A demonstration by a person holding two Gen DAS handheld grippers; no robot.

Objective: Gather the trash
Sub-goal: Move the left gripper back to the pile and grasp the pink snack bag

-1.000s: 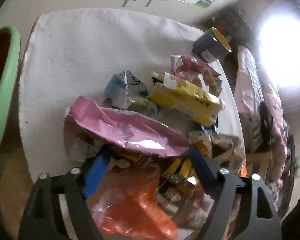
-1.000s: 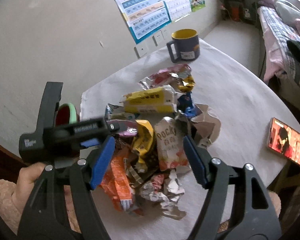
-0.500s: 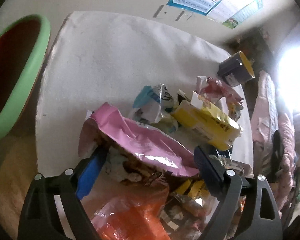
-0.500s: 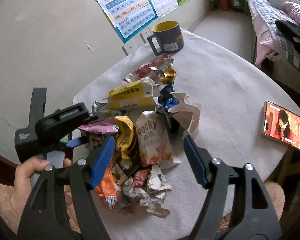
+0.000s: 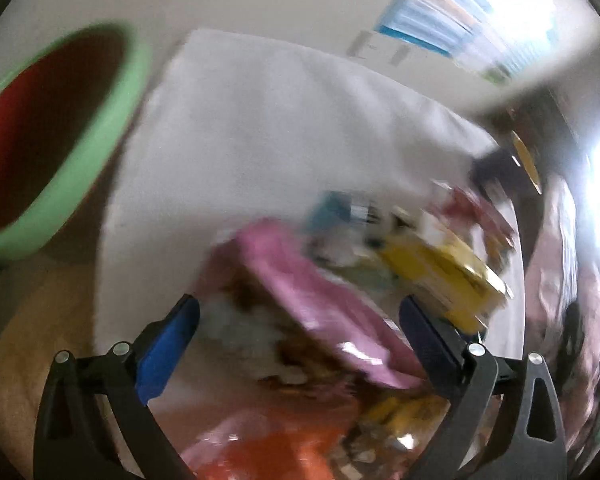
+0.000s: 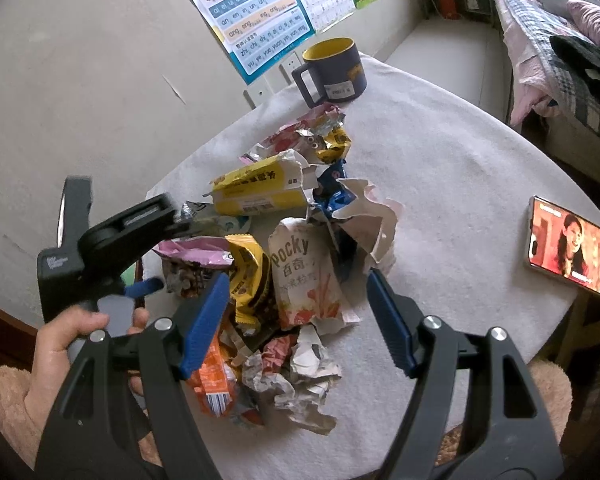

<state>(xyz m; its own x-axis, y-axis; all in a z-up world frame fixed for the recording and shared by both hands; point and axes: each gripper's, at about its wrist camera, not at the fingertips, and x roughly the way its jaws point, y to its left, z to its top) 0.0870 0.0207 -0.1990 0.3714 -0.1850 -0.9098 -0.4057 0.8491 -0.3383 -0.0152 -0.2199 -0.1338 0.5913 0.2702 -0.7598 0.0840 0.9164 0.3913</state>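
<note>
A heap of snack wrappers lies on the white-clothed table (image 6: 460, 184). In it are a pink wrapper (image 5: 312, 292), a yellow box (image 6: 260, 192), a Pocky pouch (image 6: 304, 276), an orange wrapper (image 6: 212, 380) and crumpled paper (image 6: 300, 380). My left gripper (image 5: 300, 312) points steeply down at the heap's left side, and its jaws are opening. The pink wrapper lies between the pads, which do not press on it. This view is blurred. My right gripper (image 6: 296, 280) hovers open above the Pocky pouch, gripping nothing.
A green-rimmed bin (image 5: 100, 132) with a red inside stands off the table's left edge. A dark mug (image 6: 332, 72) sits at the far side and a lit phone (image 6: 572, 252) near the right edge. A bed (image 6: 560, 40) stands beyond. A hand (image 6: 60, 344) holds the left gripper.
The left gripper's jaws have spread wider and its view has swung, bringing more of the green bin in. The right gripper came slightly lower over the heap, then held still.
</note>
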